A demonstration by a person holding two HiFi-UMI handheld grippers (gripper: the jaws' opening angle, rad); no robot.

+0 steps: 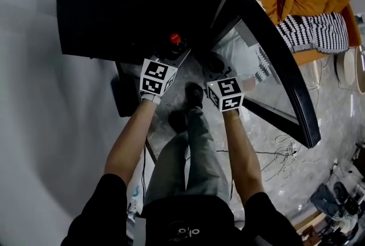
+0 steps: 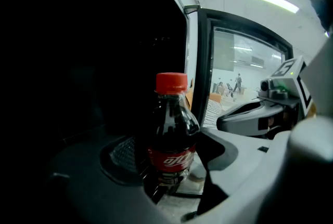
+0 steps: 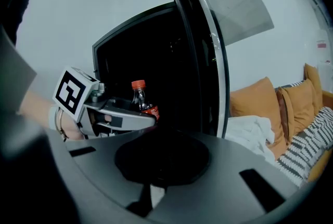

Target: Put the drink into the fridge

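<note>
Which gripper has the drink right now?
The left gripper, at the head view's left: its jaws are clamped on the red-capped cola bottle. The right gripper has its jaws together with nothing between them.

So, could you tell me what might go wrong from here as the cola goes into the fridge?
1. The left claw grips the cola bottle low on its body, so the tall top may tip or knock the fridge on the way in.
2. The fridge interior shows only black. No shelf can be made out, so the bottle might be set down badly.
</note>
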